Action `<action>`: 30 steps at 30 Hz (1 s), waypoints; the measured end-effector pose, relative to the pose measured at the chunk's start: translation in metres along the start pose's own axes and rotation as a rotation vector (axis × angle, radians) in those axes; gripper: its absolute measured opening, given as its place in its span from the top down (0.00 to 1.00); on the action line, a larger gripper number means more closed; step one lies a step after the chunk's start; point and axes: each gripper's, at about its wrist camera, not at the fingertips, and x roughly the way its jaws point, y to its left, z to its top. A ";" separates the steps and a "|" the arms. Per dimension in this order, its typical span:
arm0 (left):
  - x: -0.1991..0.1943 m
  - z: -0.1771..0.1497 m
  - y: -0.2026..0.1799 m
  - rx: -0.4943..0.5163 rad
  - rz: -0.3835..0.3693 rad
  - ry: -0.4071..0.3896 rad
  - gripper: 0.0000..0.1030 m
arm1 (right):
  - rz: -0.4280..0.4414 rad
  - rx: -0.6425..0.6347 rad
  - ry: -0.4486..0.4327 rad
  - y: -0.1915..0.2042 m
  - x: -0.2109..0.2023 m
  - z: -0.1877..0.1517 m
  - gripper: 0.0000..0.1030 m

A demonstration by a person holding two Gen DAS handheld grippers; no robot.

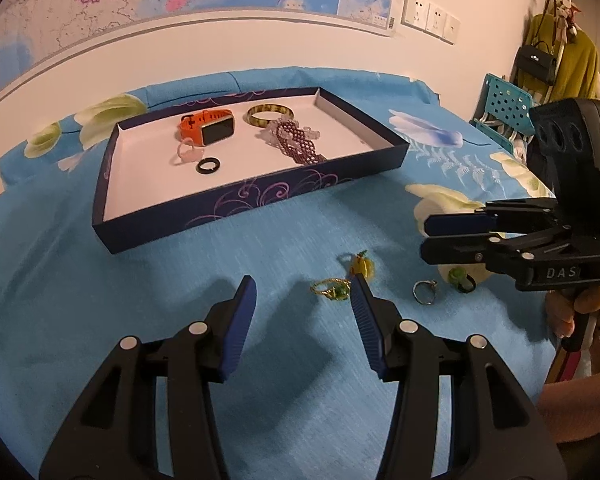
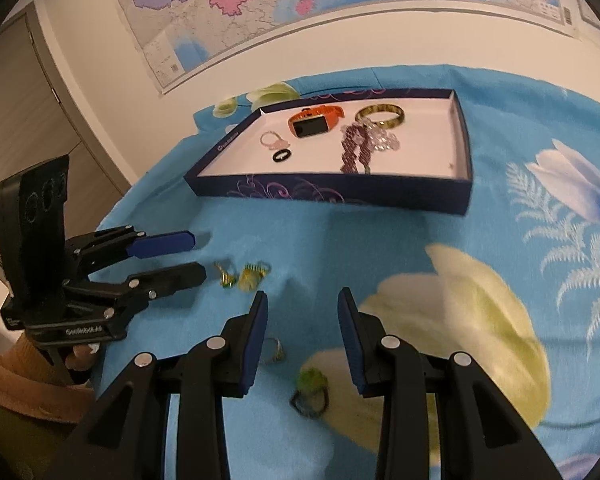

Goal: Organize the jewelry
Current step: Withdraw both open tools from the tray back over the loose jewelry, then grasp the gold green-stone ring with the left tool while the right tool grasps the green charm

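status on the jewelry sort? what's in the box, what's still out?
Done: the box holds the orange watch, green bangle, purple beaded bracelet, pink ring and black ring.

In hand: nothing; left gripper and right gripper are open.

Left on the cloth: gold ring, yellow charm, silver ring, green ring.

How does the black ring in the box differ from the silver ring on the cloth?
The black ring is a plain dark band; the silver ring is pale metal with a small raised setting. The black ring lies inside the box, near a pink ring; the silver ring lies outside on the blue cloth. Neither is held by a gripper.
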 end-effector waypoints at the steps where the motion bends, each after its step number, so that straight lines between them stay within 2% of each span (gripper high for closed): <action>1: 0.000 0.000 -0.001 0.001 0.001 0.002 0.52 | -0.008 0.002 0.002 -0.001 -0.002 -0.004 0.67; 5: 0.007 -0.002 -0.003 0.008 0.014 0.030 0.50 | -0.021 0.012 0.008 -0.003 -0.010 -0.017 0.62; 14: 0.014 0.001 -0.013 0.035 0.000 0.049 0.51 | -0.091 -0.071 0.009 0.012 -0.017 -0.036 0.60; 17: 0.018 0.003 -0.015 0.033 -0.004 0.064 0.57 | -0.135 -0.114 0.006 0.019 -0.013 -0.037 0.65; 23: 0.024 0.006 -0.016 0.028 -0.018 0.078 0.65 | -0.173 -0.136 -0.003 0.019 -0.013 -0.037 0.82; 27: 0.025 0.006 -0.018 0.035 -0.020 0.081 0.76 | -0.165 -0.120 -0.009 0.014 -0.014 -0.037 0.86; 30: 0.025 0.006 -0.018 0.033 -0.020 0.080 0.78 | -0.152 -0.106 -0.013 0.012 -0.015 -0.035 0.87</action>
